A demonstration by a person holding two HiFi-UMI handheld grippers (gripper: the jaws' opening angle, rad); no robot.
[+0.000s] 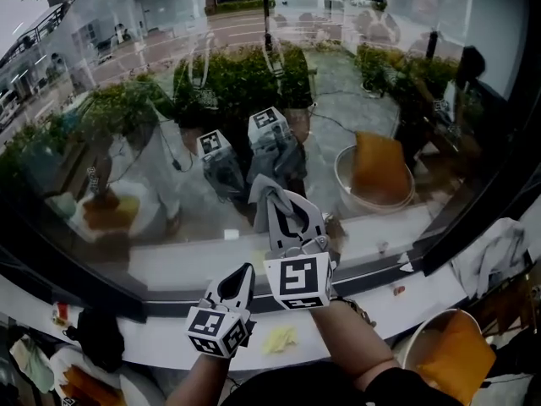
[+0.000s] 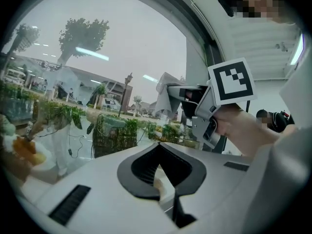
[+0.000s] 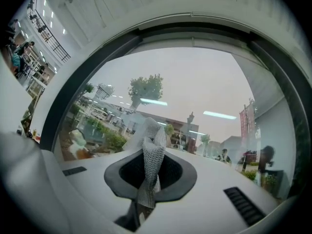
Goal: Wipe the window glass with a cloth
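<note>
The right gripper (image 1: 286,203) has its jaws clamped on a narrow fold of the grey mesh cloth (image 3: 150,150), which sticks up at 12 o'clock from the tips, close to the large curved window glass (image 1: 355,83); I cannot tell whether it touches. That thin pinch is the likely weak point: pressing and dragging could pull the cloth free, or let the hard jaw tips scrape the pane. The left gripper (image 2: 158,149), its jaws together on nothing, sits near at 7 o'clock above the white window sill (image 1: 169,265) and could get knocked during wide strokes.
</note>
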